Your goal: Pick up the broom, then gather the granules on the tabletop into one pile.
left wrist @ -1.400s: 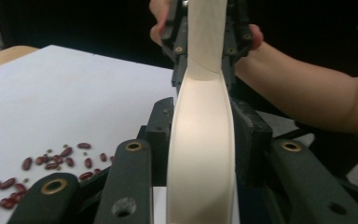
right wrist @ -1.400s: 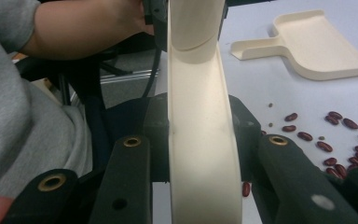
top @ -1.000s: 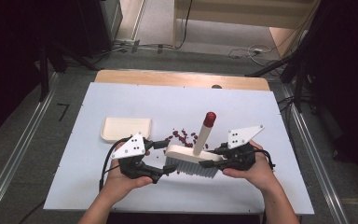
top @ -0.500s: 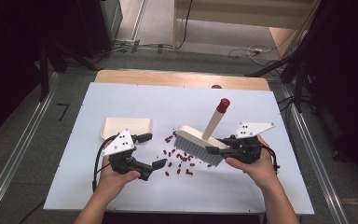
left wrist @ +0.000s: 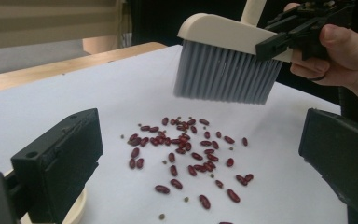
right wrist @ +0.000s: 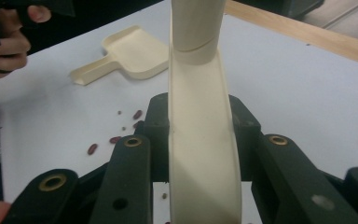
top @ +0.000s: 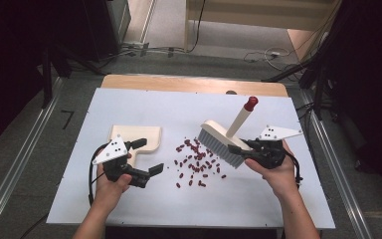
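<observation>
Dark red beans (top: 196, 160) lie scattered mid-table, and they also spread between the jaws in the left gripper view (left wrist: 186, 156). My right gripper (top: 239, 152) is shut on the back of a cream hand brush (top: 223, 141) with grey bristles and a red-capped handle (top: 251, 103), and holds it tilted above the beans' right side. The jaws clamp the brush (right wrist: 200, 154) from both sides. My left gripper (top: 147, 157) has just been opening and stands wide with nothing gripped, beside the handle of the cream dustpan (top: 135, 137).
The white table top (top: 278, 199) ends in a wooden strip (top: 189, 83) at the far edge. The dustpan (right wrist: 135, 58) lies flat at the left. Metal rails and cables run along the floor on both sides.
My left gripper has moved left, away from the brush and down beside the dustpan handle, and its jaws have spread. My right gripper has carried the brush rightward, uncovering the beans.
</observation>
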`<state>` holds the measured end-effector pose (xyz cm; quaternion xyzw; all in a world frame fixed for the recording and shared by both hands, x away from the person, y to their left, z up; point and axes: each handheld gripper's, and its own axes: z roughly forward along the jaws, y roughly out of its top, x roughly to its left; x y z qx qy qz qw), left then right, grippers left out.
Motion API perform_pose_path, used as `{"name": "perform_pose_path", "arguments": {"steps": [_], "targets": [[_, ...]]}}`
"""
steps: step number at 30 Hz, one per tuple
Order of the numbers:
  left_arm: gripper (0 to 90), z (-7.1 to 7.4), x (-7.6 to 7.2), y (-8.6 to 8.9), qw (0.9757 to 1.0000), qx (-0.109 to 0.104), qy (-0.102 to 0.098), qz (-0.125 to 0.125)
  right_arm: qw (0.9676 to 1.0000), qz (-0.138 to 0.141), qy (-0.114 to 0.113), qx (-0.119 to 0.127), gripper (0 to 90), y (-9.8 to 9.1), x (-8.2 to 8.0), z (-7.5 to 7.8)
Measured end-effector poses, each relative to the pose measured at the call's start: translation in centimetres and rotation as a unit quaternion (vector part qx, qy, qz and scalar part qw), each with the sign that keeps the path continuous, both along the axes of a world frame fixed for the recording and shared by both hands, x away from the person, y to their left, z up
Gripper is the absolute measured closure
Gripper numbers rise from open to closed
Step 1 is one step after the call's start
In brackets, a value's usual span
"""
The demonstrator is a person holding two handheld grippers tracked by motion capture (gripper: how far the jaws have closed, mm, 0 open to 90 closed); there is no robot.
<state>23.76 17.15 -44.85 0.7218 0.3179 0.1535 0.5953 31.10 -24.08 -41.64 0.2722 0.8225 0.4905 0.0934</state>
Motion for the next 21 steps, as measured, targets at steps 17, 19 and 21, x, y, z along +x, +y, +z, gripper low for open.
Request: {"name": "perform_pose_path", "arguments": {"steps": [17,19,21], "targets": [[0.0,-2.4,-0.8,4.7,0.9964,0.017,0.012,0.082,0.9950,-0.096,-0.024,-0.005,65.2,-1.9,1.7,-0.9],[0.0,-2.8,-1.1,5.2,0.9955,0.024,0.013,0.091,0.9941,-0.105,-0.026,-0.010,65.2,-2.0,1.9,-1.1],[0.0,-3.3,-1.4,5.7,0.9947,0.025,0.014,0.099,0.9929,-0.115,-0.026,-0.013,65.2,-2.0,2.2,-1.5]]}}
